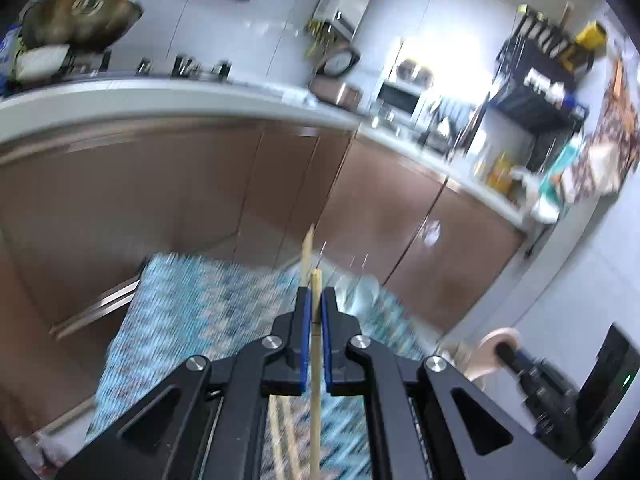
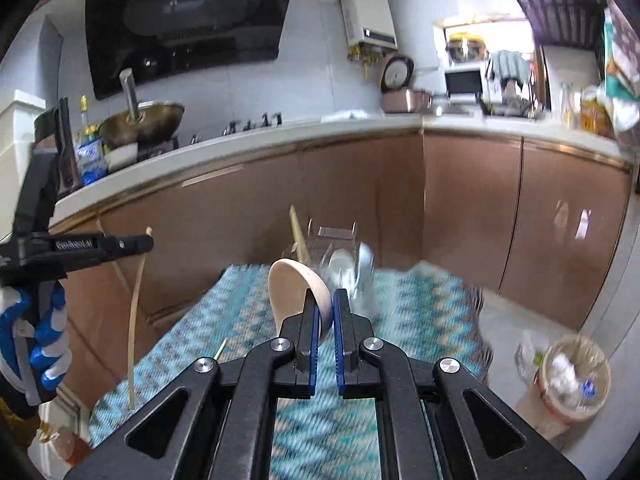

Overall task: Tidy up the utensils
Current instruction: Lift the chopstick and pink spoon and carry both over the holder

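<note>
My left gripper (image 1: 316, 300) is shut on a wooden chopstick (image 1: 316, 360) that runs upright between the blue pads, held above the patterned cloth (image 1: 192, 312). The same gripper (image 2: 146, 242) and chopstick (image 2: 136, 320) show at the left of the right wrist view. My right gripper (image 2: 326, 300) is shut on the rim of a pale wooden spoon (image 2: 292, 292), lifted over the cloth (image 2: 240, 320). Beyond it stands a clear utensil holder (image 2: 332, 248) with a chopstick (image 2: 298, 236) and white spoons (image 2: 352, 268) in it. It also shows, blurred, in the left wrist view (image 1: 344, 268).
Brown cabinet fronts (image 2: 460, 208) and a white counter (image 2: 280, 132) run behind the cloth-covered table. A wok (image 2: 144, 120) sits on the stove at left. A lined waste bin (image 2: 568, 380) stands on the floor at right. A loose stick end (image 2: 221, 349) lies on the cloth.
</note>
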Demonstrator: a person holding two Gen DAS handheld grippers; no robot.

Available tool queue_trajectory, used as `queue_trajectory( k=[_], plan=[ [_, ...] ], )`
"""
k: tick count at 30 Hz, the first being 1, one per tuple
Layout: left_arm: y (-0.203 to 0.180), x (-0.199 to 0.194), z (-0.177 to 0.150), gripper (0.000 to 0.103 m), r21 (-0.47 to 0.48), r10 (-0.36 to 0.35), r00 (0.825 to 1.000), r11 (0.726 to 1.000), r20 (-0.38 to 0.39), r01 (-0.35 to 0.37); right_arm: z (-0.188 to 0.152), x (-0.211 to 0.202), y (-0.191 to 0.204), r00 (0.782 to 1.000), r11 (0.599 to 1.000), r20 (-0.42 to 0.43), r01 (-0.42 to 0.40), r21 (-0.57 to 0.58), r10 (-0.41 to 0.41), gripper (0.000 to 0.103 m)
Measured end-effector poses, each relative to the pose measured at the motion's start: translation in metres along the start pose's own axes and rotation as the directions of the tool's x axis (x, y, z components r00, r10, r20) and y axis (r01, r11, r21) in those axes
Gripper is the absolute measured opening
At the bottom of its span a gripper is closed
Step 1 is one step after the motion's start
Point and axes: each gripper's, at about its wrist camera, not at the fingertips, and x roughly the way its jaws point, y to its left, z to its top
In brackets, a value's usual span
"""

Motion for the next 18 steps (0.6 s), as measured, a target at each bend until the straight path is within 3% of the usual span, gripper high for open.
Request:
queue_trajectory(
  k=[5,9,15,18],
  plan=[
    [-0.008,0.028,0.05,0.005,-0.051,-0.014,0.989,0.998,0.145,0.022,0.037,0.04,-0.005,0.995,0.998,0.084,0.054,-0.045,-0.05,0.007],
    [-0.012,0.064,0.074,0.005,-0.083,0.023,0.964,0.997,0.264,-0.001,0.055,0.075,-0.012,0.985,0.993,0.147,0.104,-0.061,-0.094,0.007],
    [-0.018,0.131,0.073,0.005,-0.085,0.082,0.939,0.995,0.334,-0.057,0.056,0.132,-0.022,0.972,0.982,0.176,0.171,-0.075,-0.156,0.007],
    [-0.021,0.156,0.063,0.005,-0.071,0.098,0.935,0.994,0.341,-0.079,0.048,0.156,-0.023,0.971,0.979,0.166,0.186,-0.08,-0.171,0.007]
  ],
)
